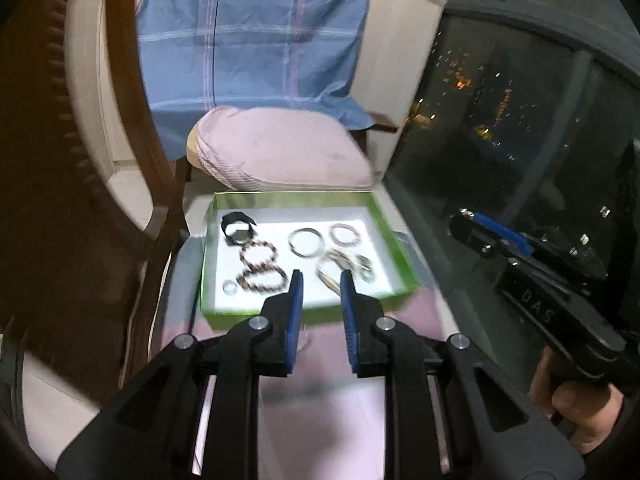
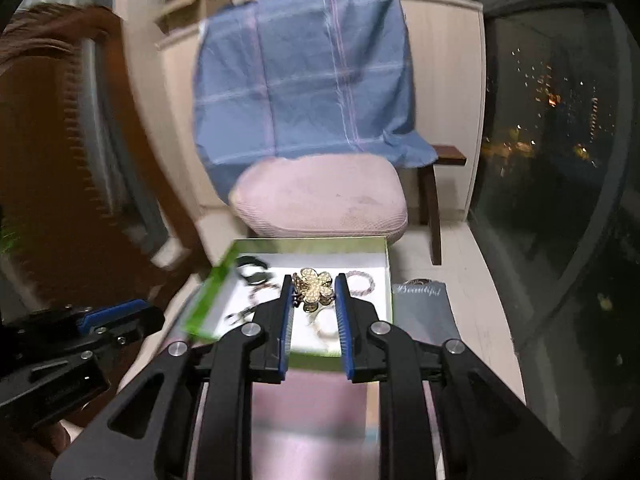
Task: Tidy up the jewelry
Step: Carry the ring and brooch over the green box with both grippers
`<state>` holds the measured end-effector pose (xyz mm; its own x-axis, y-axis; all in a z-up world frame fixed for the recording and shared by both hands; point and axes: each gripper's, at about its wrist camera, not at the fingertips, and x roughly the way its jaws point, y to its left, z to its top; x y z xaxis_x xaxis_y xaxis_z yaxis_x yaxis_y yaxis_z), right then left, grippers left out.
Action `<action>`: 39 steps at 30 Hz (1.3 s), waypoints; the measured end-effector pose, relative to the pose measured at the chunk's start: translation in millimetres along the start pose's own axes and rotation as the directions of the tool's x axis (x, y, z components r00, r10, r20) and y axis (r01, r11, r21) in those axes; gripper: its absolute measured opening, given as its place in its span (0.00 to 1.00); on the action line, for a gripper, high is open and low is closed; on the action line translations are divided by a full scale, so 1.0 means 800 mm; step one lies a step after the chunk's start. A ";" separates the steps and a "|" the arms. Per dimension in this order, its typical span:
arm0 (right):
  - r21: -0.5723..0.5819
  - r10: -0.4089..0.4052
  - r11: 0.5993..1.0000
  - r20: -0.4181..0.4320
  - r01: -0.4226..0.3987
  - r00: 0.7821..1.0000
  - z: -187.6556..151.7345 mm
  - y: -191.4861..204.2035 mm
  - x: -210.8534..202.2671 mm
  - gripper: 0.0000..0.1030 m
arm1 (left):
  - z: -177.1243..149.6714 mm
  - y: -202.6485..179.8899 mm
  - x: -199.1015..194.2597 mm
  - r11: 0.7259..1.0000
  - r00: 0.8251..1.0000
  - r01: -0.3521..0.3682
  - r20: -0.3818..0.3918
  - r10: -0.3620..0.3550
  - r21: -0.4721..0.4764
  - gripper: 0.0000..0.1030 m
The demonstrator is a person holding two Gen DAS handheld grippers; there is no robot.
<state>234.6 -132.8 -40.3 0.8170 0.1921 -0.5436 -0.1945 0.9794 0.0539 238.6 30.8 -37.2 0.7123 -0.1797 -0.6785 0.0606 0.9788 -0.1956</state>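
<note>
Green-walled box (image 1: 392,236) sits on the table ahead of you, bracelets (image 1: 260,268) and rings inside. Your left gripper (image 1: 320,280) hangs over its near edge, jaws apart, nothing in them. Your right gripper (image 2: 312,284) pinches the gold flower brooch (image 2: 314,286) above the box.

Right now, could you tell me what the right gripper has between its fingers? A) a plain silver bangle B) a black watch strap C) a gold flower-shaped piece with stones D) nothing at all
C: in the right wrist view, the right gripper is closed on the gold flower-shaped piece, held above the green box, while the bangles lie inside it.
</note>
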 end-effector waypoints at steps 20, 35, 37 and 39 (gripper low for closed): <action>0.053 0.068 0.996 -0.039 -0.066 0.997 -0.082 -0.024 0.039 0.80 | -0.017 0.053 -0.001 0.998 0.996 -0.061 0.057 0.061 -0.002 0.90; -0.137 0.018 0.988 -0.359 -0.071 0.933 -0.201 0.124 0.156 0.43 | -0.080 0.088 -0.070 0.988 0.980 -0.068 0.179 0.092 -0.136 0.92; -0.167 -0.002 0.984 -0.359 -0.062 0.933 -0.199 0.136 0.161 0.30 | -0.081 0.090 -0.069 0.988 0.982 -0.061 0.171 0.085 -0.139 0.92; -0.187 -0.012 0.981 -0.358 -0.059 0.934 -0.198 0.141 0.163 0.20 | -0.082 0.093 -0.071 0.988 0.981 -0.051 0.177 0.076 -0.143 0.92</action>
<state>233.4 -7.0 -237.7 0.5708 0.1458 -0.8080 -0.3408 0.9374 -0.0717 156.6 107.1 -59.6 0.8272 -0.0848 -0.5555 -0.0762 0.9625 -0.2603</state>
